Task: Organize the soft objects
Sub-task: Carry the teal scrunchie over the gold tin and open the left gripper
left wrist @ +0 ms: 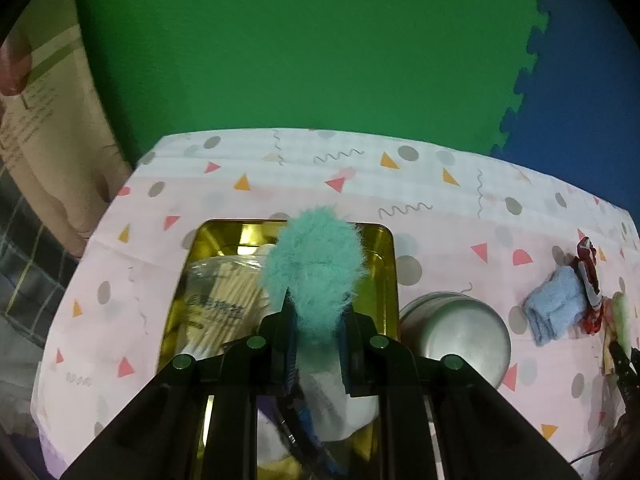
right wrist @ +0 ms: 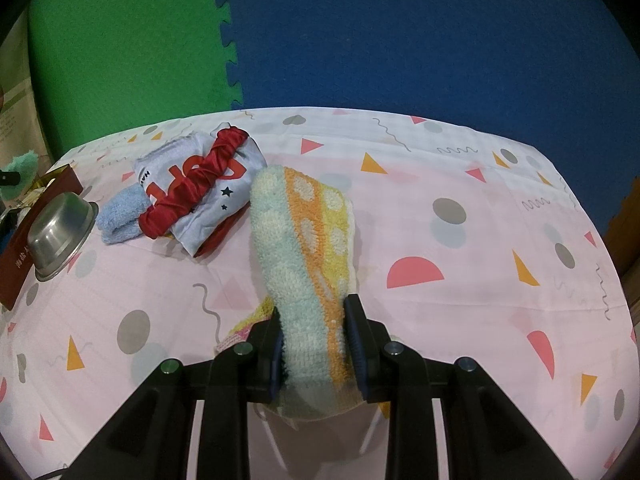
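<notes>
In the left wrist view my left gripper (left wrist: 318, 312) is shut on a fluffy teal pom-pom (left wrist: 314, 264), held above a gold metal tin (left wrist: 390, 272). The tin holds a bag of cotton swabs (left wrist: 224, 296) and something white. In the right wrist view my right gripper (right wrist: 314, 322) is shut on a fuzzy striped sock (right wrist: 304, 240) in pale blue, orange and yellow, its toe lifted off the tablecloth. Behind it lie a folded grey-and-red garment (right wrist: 200, 188) and a rolled light blue sock (right wrist: 120, 218). The teal pom-pom (right wrist: 22, 166) shows at the far left edge.
An upturned steel bowl (left wrist: 460, 332) stands right of the tin; it also appears as the steel bowl (right wrist: 60, 232) beside the tin's dark red outer wall (right wrist: 16, 264). A pink patterned tablecloth (right wrist: 460, 240) covers the table. Green and blue foam mats (left wrist: 320, 40) lie beyond it.
</notes>
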### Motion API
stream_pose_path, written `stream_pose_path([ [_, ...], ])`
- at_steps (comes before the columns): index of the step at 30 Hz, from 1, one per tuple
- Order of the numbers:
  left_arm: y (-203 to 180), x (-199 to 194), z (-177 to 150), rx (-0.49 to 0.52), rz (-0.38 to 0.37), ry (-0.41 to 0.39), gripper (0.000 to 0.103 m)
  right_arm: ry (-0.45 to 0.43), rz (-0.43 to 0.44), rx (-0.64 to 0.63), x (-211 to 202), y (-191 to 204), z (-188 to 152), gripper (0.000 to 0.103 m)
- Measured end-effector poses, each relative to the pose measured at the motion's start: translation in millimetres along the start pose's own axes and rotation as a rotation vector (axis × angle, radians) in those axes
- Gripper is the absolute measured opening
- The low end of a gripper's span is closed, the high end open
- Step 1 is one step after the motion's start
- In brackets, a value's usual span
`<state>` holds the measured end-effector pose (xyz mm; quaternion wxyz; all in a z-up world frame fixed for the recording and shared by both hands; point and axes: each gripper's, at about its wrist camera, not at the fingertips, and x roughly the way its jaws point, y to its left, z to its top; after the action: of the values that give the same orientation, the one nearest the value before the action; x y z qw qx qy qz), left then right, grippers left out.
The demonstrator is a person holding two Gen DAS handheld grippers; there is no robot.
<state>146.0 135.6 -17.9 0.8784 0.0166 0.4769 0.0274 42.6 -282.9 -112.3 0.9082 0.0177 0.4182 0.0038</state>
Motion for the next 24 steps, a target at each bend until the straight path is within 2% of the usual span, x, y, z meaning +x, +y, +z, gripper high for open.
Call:
stream_pose_path([
  [6,-5,19,3,0.0,-0.004,0.031,0.016,0.0,0.0,0.0,0,0,0,0.028],
  [15,-6,32,-2,0.0,-0.009,0.063,0.023,0.001,-0.001,-0.001,0,0,0,0.028],
  [20,-7,29,-4,-0.002,-0.018,0.057,0.048,0.001,-0.004,-0.004,0,0,1,0.028],
  [24,-8,23,-6,0.006,-0.015,0.04,0.052,0.002,-0.01,-0.01,1,0,0,0.028],
])
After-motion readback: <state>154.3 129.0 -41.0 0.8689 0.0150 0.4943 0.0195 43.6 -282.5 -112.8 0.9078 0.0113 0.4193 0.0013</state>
